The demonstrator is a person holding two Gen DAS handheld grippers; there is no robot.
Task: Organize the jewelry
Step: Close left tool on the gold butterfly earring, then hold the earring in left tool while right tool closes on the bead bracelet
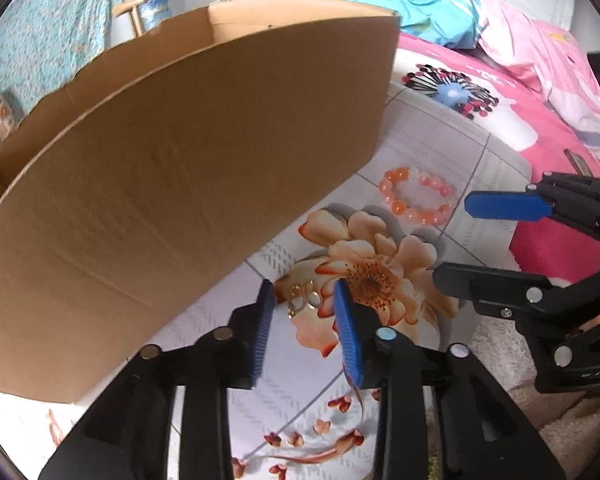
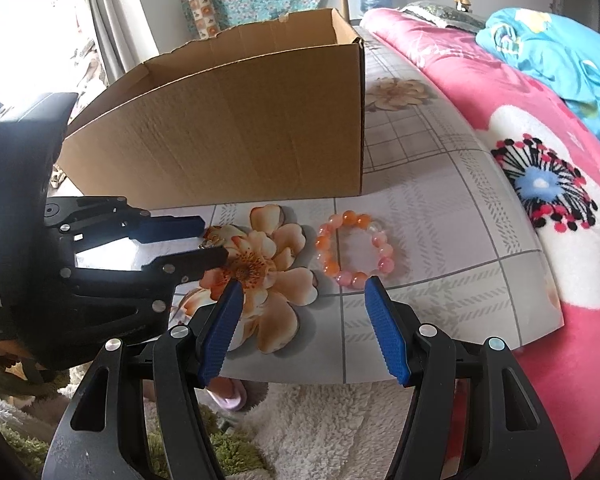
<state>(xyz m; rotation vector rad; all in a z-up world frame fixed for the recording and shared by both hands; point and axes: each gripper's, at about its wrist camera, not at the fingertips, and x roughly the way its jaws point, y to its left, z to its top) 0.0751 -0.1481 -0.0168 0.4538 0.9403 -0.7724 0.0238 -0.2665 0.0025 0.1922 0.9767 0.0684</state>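
Observation:
A small gold earring (image 1: pixel 302 298) lies on the flowered tablecloth (image 1: pixel 440 152), between the open jaws of my left gripper (image 1: pixel 305 294), whose blue pads flank it. In the right wrist view the left gripper (image 2: pixel 208 240) hovers at the earring (image 2: pixel 211 242). An orange and pink bead bracelet (image 1: pixel 418 196) (image 2: pixel 352 250) lies to the right. My right gripper (image 2: pixel 302 294) is open and empty, just in front of the bracelet; it also shows in the left wrist view (image 1: pixel 456 240). An open cardboard box (image 1: pixel 172 184) (image 2: pixel 240 128) stands behind.
The table's front edge (image 2: pixel 340 380) drops to a shaggy rug (image 2: pixel 320 432). A bed with a pink blanket (image 2: pixel 520 120) lies right of the table. A slipper (image 2: pixel 230 396) sits under the table edge.

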